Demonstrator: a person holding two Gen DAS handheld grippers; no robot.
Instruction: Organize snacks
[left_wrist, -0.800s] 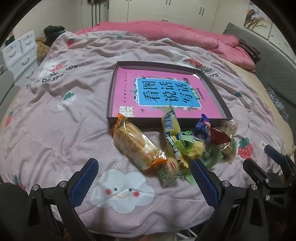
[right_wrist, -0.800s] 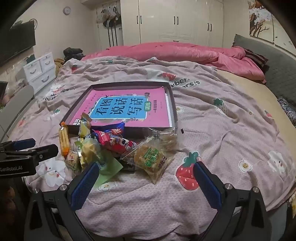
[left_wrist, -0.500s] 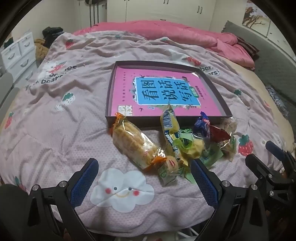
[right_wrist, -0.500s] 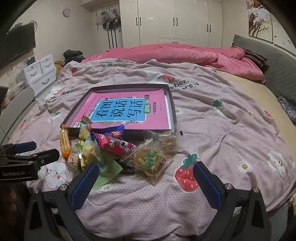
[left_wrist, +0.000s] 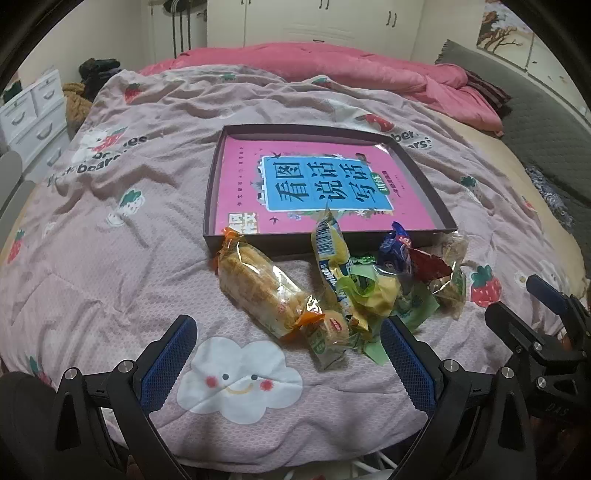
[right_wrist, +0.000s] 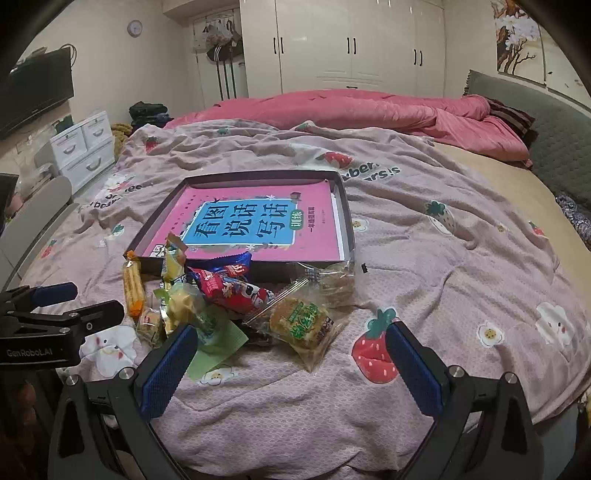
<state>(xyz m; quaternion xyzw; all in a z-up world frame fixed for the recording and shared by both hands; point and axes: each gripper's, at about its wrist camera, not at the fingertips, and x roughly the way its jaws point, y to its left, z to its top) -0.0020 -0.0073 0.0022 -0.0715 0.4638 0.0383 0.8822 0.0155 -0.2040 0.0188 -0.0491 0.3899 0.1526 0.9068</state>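
Note:
A heap of wrapped snacks (left_wrist: 354, 288) lies on the pink bedspread, just in front of a shallow dark box (left_wrist: 216, 192) that holds a pink book (left_wrist: 325, 184). A long orange-ended cracker pack (left_wrist: 258, 284) lies at the heap's left. In the right wrist view a red packet (right_wrist: 232, 291) and a clear-wrapped round cake (right_wrist: 299, 321) sit on the same heap, before the box (right_wrist: 345, 218). My left gripper (left_wrist: 288, 354) hovers open near the bed's front edge, short of the heap. My right gripper (right_wrist: 291, 363) is open too, with nothing between its fingers.
A rumpled pink quilt (right_wrist: 369, 110) lies at the far side of the bed, with a grey headboard (right_wrist: 554, 122) to the right. White drawers (right_wrist: 85, 147) stand at the left. The left gripper's body (right_wrist: 44, 325) shows at the right view's left edge.
Both views have tilted up a little, showing more of the wardrobes and far wall. The snacks and the box have not moved, and both grippers stay open.

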